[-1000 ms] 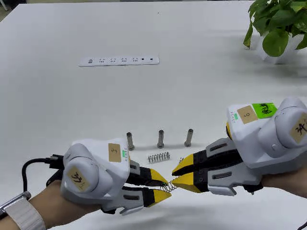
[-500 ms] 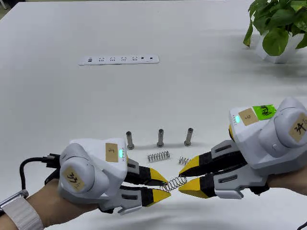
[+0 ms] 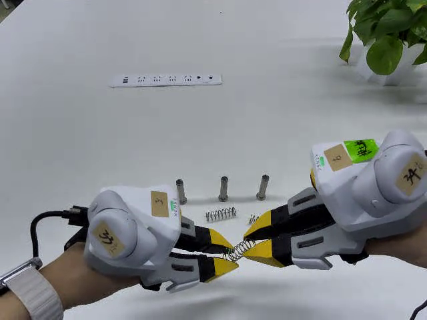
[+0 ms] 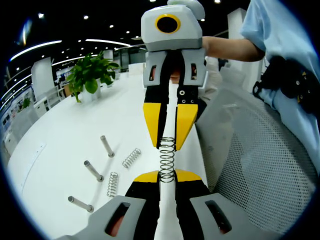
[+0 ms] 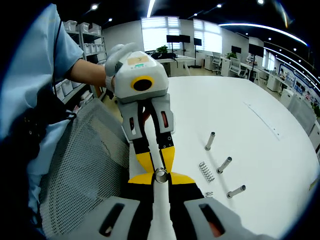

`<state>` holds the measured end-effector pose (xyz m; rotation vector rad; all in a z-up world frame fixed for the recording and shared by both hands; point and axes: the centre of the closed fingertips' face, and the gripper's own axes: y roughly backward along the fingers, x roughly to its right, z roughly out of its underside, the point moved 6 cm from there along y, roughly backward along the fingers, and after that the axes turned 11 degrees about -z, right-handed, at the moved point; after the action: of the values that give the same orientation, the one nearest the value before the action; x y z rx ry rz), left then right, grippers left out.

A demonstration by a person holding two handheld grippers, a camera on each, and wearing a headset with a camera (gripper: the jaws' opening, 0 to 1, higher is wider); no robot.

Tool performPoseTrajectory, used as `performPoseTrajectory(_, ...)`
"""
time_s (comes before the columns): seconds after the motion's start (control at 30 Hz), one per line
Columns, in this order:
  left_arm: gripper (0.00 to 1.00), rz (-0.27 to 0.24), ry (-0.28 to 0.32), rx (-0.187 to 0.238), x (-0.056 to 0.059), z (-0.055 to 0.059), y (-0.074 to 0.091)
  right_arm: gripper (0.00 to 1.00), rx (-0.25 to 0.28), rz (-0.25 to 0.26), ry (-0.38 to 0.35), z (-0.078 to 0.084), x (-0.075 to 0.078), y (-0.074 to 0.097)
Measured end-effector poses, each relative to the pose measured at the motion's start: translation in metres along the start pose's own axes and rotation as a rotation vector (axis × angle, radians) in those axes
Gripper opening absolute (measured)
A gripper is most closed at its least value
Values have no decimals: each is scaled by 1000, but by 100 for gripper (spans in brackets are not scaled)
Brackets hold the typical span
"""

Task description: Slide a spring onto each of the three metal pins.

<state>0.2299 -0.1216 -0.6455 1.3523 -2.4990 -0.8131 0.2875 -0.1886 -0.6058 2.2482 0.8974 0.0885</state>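
Three short metal pins stand bare in a row on the white table: left (image 3: 180, 191), middle (image 3: 223, 189), right (image 3: 263, 187). A spring (image 3: 238, 250) hangs in the air in front of them, between my two grippers. My left gripper (image 3: 231, 255) is shut on its near end, the spring (image 4: 166, 160) rising from its yellow tips. My right gripper (image 3: 248, 243) faces it tip to tip and is shut on the other end, seen end-on as a ring (image 5: 160, 174). A second spring (image 3: 221, 214) and a shorter one (image 3: 253, 218) lie loose just below the pins.
A white power strip (image 3: 167, 80) lies far back on the table. A potted plant (image 3: 387, 33) stands at the back right corner. A black cable (image 3: 40, 230) trails from the left gripper. A mesh chair (image 4: 250, 165) and the person's body sit behind the table edge.
The right gripper has come back left toward the left gripper and its jaws have narrowed onto the spring's far end. The spring looks shorter than half a second ago.
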Motion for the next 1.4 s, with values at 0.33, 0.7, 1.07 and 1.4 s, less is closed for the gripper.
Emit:
performPoseTrajectory(0.33, 10, 2, 0, -20, 0, -2, -5, 12, -61, 6, 61, -7, 0, -3)
performPoseTrajectory(0.7, 9, -1, -9, -9, 2, -3, -6, 12, -81, 3, 74, -5, 0, -1)
performPoseTrajectory(1.07, 9, 9, -20, -22, 4, -4, -7, 16, -182, -49, 103, -8, -1, -2)
performPoseTrajectory(1.4, 9, 10, -26, -29, 4, -6, -9, 16, -278, -81, 135, -4, 3, -14)
